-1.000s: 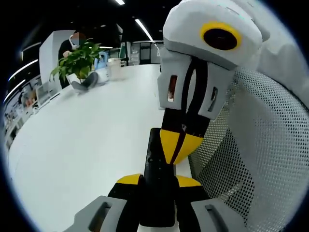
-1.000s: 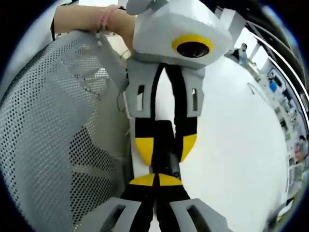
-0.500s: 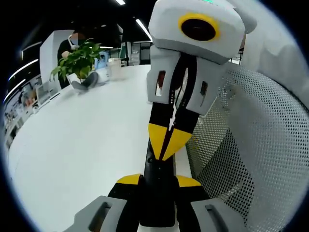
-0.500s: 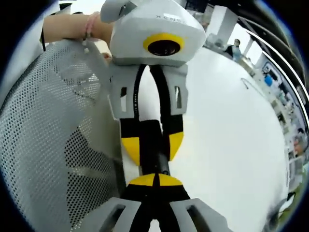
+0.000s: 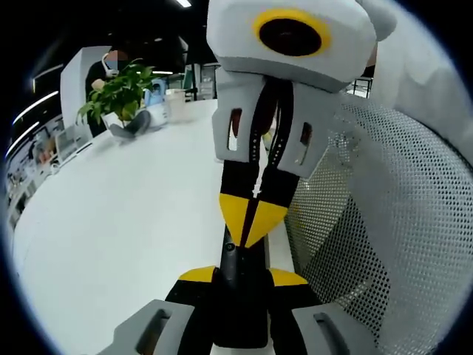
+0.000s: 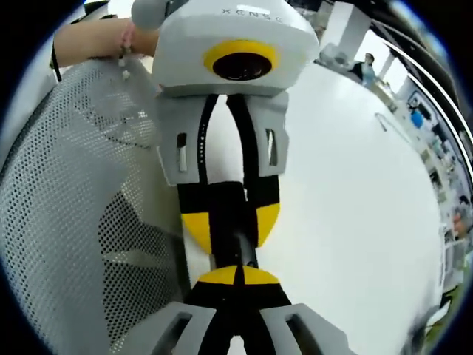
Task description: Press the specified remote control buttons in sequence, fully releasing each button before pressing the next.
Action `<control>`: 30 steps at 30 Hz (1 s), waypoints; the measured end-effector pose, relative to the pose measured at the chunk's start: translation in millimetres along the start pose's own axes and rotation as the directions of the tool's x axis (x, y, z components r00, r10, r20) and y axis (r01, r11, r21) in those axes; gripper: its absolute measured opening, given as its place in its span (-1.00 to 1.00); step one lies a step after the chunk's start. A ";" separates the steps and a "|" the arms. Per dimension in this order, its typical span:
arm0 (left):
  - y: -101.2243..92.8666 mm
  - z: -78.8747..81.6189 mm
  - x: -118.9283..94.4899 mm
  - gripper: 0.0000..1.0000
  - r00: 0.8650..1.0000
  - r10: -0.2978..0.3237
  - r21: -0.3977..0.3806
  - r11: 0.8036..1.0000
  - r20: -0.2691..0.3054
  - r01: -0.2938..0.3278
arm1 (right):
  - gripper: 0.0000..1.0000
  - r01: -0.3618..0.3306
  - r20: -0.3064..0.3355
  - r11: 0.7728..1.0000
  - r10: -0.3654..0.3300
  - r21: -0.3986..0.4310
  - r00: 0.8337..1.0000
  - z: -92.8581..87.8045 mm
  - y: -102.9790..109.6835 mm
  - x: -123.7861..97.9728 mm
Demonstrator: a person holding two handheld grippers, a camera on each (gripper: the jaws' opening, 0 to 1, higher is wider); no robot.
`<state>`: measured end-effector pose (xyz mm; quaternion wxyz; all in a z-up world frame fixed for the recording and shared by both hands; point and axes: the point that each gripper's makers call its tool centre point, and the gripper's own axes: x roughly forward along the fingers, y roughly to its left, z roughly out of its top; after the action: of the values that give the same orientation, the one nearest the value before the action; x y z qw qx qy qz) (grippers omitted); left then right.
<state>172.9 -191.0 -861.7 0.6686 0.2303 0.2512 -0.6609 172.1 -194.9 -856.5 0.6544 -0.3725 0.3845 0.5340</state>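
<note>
Remote control (image 5: 240,296), black and slim, sat clamped between the left gripper (image 5: 242,279)'s jaws, held above the white table (image 5: 126,222)'s near edge beside a mesh chair back (image 5: 377,244). The right gripper (image 6: 238,275), jaws closed on nothing, had its tips on the remote's face. A good press likely needed a straight push, then a full lift. The left gripper view showed a potted plant (image 5: 118,92) at the table's far edge; the right gripper view showed a person's wrist (image 6: 96,37).

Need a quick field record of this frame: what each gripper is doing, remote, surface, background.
left gripper: shut on the remote, holding it by its near end
right gripper: fingers together, yellow tips down on the remote's face
remote: black, slim, pointing away from the left gripper
table: white
chair: white mesh, beside the table
background: potted plant at the table's far end
</note>
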 end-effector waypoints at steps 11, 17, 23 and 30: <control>0.0 -0.1 0.0 -0.50 1.000 0.000 -0.001 1.000 0.002 0.000 | -1.00 -0.044 0.020 0.998 0.044 0.033 0.999 1.9 -9.5 1.7; 0.0 -0.3 -0.1 -0.50 1.000 0.000 0.000 1.000 0.001 0.000 | -1.00 -0.074 0.006 0.996 0.074 0.047 0.997 2.0 -9.9 3.1; 0.1 0.1 -0.1 -0.51 1.000 0.000 0.000 1.000 0.000 0.000 | -1.00 -0.093 -0.012 0.992 0.094 0.081 0.995 4.7 -14.8 7.4; 0.3 0.1 0.0 -0.51 1.000 0.001 0.000 1.000 0.001 -0.001 | -1.00 -0.099 -0.066 0.991 0.104 0.087 0.992 4.3 -13.2 8.1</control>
<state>173.2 -191.1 -861.7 0.6693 0.2300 0.2507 -0.6605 186.6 -189.7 -860.9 0.6275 -0.3433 0.4478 0.5365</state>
